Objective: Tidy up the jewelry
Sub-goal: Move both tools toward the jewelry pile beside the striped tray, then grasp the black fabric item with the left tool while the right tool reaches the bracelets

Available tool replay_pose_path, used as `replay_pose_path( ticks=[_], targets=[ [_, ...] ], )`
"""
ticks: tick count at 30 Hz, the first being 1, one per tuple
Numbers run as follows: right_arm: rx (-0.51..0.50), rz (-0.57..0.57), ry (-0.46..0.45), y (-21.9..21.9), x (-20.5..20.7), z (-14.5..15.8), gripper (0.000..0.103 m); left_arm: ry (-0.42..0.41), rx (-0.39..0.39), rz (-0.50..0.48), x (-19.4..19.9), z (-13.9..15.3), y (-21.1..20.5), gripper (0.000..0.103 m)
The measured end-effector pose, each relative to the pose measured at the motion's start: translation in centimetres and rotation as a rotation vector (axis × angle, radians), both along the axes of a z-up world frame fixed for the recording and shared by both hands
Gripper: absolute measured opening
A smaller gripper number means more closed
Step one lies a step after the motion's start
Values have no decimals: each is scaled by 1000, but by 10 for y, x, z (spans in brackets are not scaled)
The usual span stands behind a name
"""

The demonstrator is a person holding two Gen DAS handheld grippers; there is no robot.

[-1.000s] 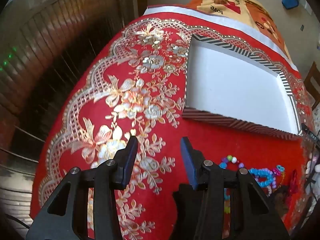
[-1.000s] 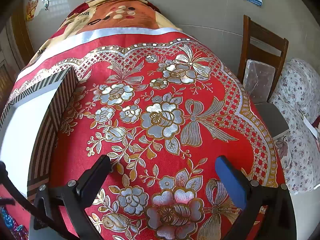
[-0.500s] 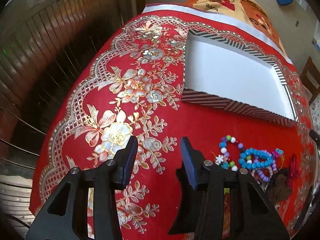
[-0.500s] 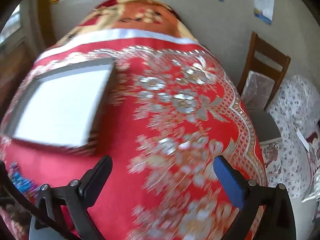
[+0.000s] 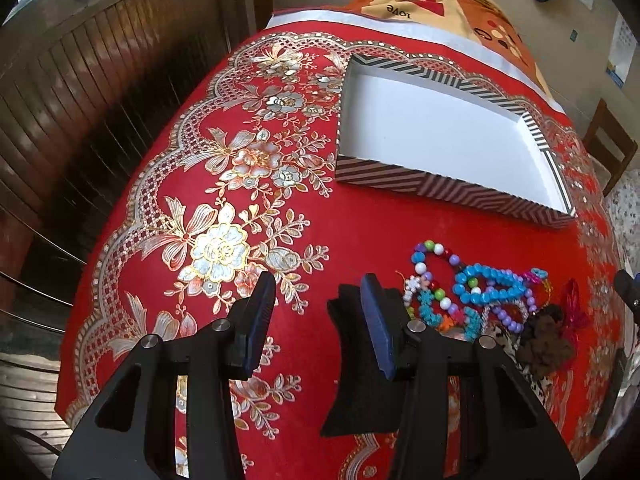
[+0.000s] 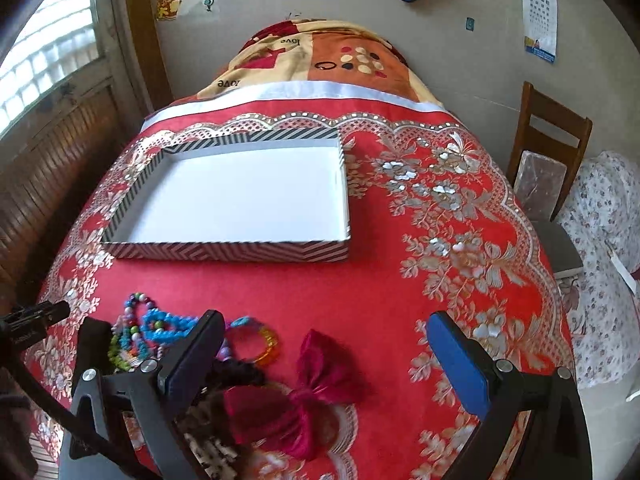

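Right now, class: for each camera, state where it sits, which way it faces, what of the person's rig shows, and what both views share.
Left wrist: on the left claw, angled down over the table's left side at the beaded bracelets; its open fingers show.
Right wrist: on the right claw, angled down at the magenta bow; its open fingers show.
Shared: striped box, red tablecloth, bracelets.
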State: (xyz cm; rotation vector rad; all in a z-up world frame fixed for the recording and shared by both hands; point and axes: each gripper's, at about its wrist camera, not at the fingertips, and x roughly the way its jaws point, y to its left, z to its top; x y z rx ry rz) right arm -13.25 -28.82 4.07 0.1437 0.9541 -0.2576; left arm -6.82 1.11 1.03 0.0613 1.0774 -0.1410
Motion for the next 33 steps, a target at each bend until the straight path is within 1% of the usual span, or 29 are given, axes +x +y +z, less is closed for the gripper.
replay_pose_path(
  ticks=[2,3,12,22,33],
  targets=[
    [-4,3,8,8,-1,0,100,-1,2,-6,-3,0,0,44],
    [3,3,10,2,-4,1,100,-3,2,-8,-5,0,0,44],
    [9,-1,15,14,-7,2,100,4,-2,-6,-15,-1,2,44],
    [-3,7,24,14,-8,-1,100,7,-8,-4,-17,-2,4,44],
    [3,14,38,11,-7,-4,100,31,-18,-1,-16,-6,3,44]
  ],
)
